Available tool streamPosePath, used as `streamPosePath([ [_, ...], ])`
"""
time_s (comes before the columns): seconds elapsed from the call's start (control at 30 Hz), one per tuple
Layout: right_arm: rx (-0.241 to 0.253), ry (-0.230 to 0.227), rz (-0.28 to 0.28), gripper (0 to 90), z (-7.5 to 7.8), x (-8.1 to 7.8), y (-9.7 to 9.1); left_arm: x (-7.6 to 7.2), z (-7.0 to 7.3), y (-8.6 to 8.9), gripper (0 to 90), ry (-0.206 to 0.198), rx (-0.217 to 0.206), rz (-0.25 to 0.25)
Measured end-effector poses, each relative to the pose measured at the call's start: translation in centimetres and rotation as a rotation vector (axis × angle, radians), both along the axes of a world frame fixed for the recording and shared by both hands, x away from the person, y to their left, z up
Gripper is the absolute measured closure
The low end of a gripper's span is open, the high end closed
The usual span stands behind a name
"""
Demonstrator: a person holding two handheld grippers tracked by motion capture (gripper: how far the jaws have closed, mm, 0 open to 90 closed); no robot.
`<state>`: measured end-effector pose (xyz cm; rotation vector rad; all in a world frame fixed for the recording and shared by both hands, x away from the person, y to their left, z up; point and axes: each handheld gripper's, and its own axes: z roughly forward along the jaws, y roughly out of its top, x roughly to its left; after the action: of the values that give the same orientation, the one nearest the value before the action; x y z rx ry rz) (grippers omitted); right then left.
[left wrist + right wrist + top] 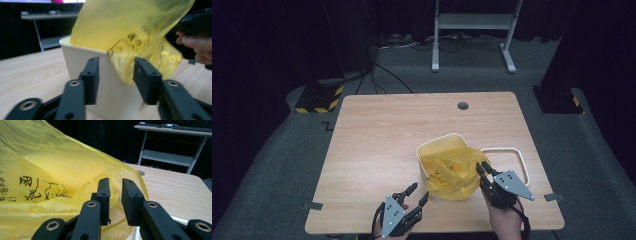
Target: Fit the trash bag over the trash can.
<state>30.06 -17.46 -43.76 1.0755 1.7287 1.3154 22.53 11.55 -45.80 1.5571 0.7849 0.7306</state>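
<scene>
The right gripper (482,169), jaws slightly apart at the yellow plastic bag (451,172), and the open left gripper (417,194) nearby leave the bag half-draped inside the cream bin (438,145), not yet fitted over its rim.

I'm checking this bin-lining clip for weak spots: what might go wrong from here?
The left gripper stands open, off the yellow bag, so the loose plastic draped outside the cream bin could slip off its rim. The right gripper has only a thin fold between narrowly parted jaws; it may lose that, or tip the light bin.
</scene>
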Motion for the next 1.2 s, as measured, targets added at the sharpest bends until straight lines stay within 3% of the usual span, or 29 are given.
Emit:
streamPosePath([
  [0.17,-0.002,0.0,0.003,76.8,0.0,0.0,0.0,-0.5,1.4,-2.1,37.8,-0.104,0.08,-0.034],
  [0.27,-0.006,-0.004,0.003,77.3,0.0,0.0,0.1,0.1,2.2,-3.8,36.4,-0.115,0.149,-0.06],
  [0.3,-0.006,-0.004,0.004,77.6,0.0,0.0,0.2,0.5,2.5,-4.1,41.5,-0.108,0.167,-0.08],
  [0.33,-0.007,-0.005,0.004,77.7,0.0,0.0,0.2,0.8,2.7,-4.2,56.3,-0.108,0.181,-0.109],
  [0.37,-0.006,-0.004,0.004,77.7,0.0,0.0,0.2,1.3,2.8,-4.0,68.5,-0.103,0.181,-0.096],
  [0.4,-0.006,-0.004,0.004,77.7,-0.1,0.0,0.2,2.0,2.8,-3.5,77.8,-0.089,0.161,-0.078],
  [0.43,-0.006,-0.005,0.006,77.7,-0.1,0.0,0.2,2.8,2.6,-2.6,86.7,-0.066,0.107,-0.05],
  [0.57,-0.003,-0.006,0.014,77.8,-0.1,0.0,0.0,6.8,0.7,2.2,89.9,0.103,0.011,0.09],
  [0.67,0.003,-0.01,0.024,77.6,-0.1,0.0,0.0,8.0,-1.0,3.6,89.9,0.172,0.012,0.125],
  [0.77,-0.002,-0.014,0.019,77.8,-0.1,-0.1,0.1,8.0,-1.5,3.4,89.7,0.182,0.001,0.118],
  [0.8,-0.001,-0.013,0.018,77.7,-0.1,0.0,0.1,7.9,-1.4,3.3,88.4,0.184,-0.011,0.098],
  [0.87,0.003,-0.01,0.016,77.3,-0.1,0.0,0.1,7.4,-1.3,3.1,74.4,0.167,-0.026,0.062],
  [1.0,0.015,0.0,0.015,76.6,-0.1,0.2,0.0,6.4,-0.8,3.0,56.3,0.137,-0.019,0.059],
  [1.2,0.033,0.025,0.027,77.7,0.0,0.5,0.0,4.3,1.4,2.5,35.3,-0.002,0.001,0.056],
])
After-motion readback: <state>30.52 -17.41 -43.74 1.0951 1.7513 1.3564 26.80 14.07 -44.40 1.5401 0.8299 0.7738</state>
